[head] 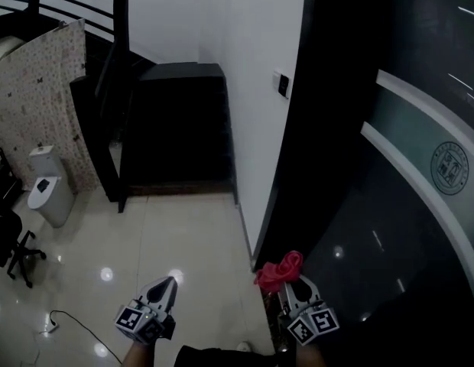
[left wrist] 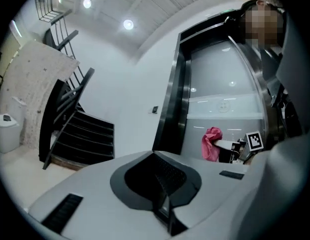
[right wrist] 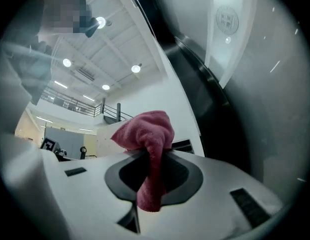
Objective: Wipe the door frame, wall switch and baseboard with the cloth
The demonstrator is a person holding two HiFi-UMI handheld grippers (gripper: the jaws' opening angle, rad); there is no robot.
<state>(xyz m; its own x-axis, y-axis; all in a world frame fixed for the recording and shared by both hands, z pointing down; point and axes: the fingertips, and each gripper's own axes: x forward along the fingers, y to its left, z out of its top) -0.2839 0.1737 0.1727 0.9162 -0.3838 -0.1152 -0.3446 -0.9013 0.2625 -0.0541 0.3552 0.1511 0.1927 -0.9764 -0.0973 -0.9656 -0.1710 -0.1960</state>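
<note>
A pink cloth (head: 280, 270) is pinched in my right gripper (head: 292, 284), low beside the foot of the black door frame (head: 310, 105). From the right gripper view the cloth (right wrist: 147, 139) bunches above the shut jaws and a tail hangs down between them. My left gripper (head: 165, 287) is shut and empty over the tiled floor, left of the right one; its own view shows the cloth (left wrist: 211, 143) off to the right. A small wall switch (head: 282, 84) sits on the white wall (head: 252, 90) next to the frame. The baseboard (head: 245, 224) runs along the wall's foot.
A dark glass door (head: 405, 189) with a round emblem fills the right side. A black staircase (head: 172, 128) stands at the back, with a patterned screen (head: 42, 105) and a white bin (head: 50, 193) left of it. An office chair (head: 11, 243) and a floor cable (head: 76, 327) lie at left.
</note>
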